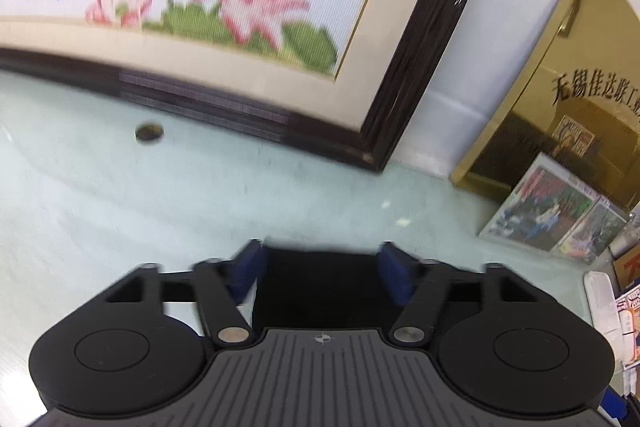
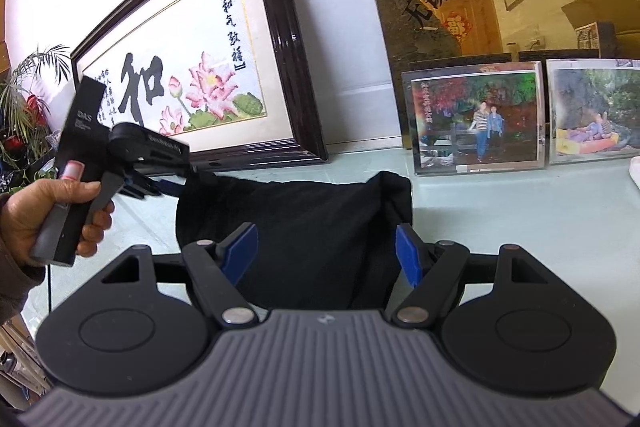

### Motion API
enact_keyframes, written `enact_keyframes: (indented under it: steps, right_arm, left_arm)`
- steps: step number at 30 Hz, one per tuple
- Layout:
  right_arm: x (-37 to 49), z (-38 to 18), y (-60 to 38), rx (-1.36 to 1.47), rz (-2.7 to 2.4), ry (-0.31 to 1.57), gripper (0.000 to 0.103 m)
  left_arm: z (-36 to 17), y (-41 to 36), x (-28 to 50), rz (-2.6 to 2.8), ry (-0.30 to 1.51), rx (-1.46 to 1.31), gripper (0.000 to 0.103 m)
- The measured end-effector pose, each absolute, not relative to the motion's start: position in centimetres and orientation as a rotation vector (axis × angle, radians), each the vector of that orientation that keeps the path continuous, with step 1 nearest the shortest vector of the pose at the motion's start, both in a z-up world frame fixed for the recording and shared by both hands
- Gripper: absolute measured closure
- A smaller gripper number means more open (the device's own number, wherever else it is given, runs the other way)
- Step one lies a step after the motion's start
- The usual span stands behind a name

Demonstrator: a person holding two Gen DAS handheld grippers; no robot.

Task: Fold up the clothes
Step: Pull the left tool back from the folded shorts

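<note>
Both tools gape over the cloth (image 2: pixel 304 223), left tool (image 1: pixel 320 275) blurred, right tool (image 2: pixel 326 251) level, cloth's near edge hidden, left hand (image 2: pixel 44 211) gripping its handle.

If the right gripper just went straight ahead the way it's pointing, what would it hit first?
Most likely the black garment, which already lies between the open fingers of the right gripper; depth is uncertain.

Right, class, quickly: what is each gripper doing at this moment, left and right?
Left gripper: open, black cloth between its fingers, not clamped.
Right gripper: open, cloth between its fingers, not clamped.
</note>
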State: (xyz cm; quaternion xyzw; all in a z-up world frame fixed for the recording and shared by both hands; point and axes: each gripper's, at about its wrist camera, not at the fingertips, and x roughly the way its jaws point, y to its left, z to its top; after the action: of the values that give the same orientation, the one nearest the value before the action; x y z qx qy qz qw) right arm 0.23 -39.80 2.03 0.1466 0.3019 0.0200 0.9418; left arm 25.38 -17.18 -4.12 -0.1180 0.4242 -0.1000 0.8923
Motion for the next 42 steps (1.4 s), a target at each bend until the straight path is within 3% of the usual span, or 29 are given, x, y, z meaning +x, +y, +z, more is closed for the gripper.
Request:
enact_keyframes:
  steps: [3, 12, 15, 20, 32, 42]
  right_arm:
    - [0.1, 2.0, -39.8, 0.294, 0.037, 0.616, 0.029]
    - [0.5, 3.0, -37.7, 0.203, 0.04, 0.591, 0.028]
    - [0.5, 3.3, -36.3, 0.151, 0.045, 0.574, 0.02]
    - [0.6, 3.7, -33.7, 0.064, 0.061, 0.545, 0.019]
    - [1.0, 4.7, -28.6, -0.114, 0.092, 0.481, 0.001]
    - [1.7, 4.3, -27.8, -0.075, 0.058, 0.498, 0.0]
  left_arm:
    - [-3.1, -17.6, 25.1, -0.205, 0.845, -0.196, 0.014]
    - [-1.0, -19.5, 22.1, -0.135, 0.718, 0.077, 0.01]
    - [-0.4, -19.4, 21.2, -0.106, 0.702, 0.126, 0.006]
    - [0.2, -19.0, 20.0, -0.071, 0.703, 0.181, 0.004]
    - [1.5, -16.2, 18.1, -0.001, 0.701, 0.159, 0.004]
    - [2.6, -14.2, 16.8, 0.021, 0.641, 0.115, 0.004]
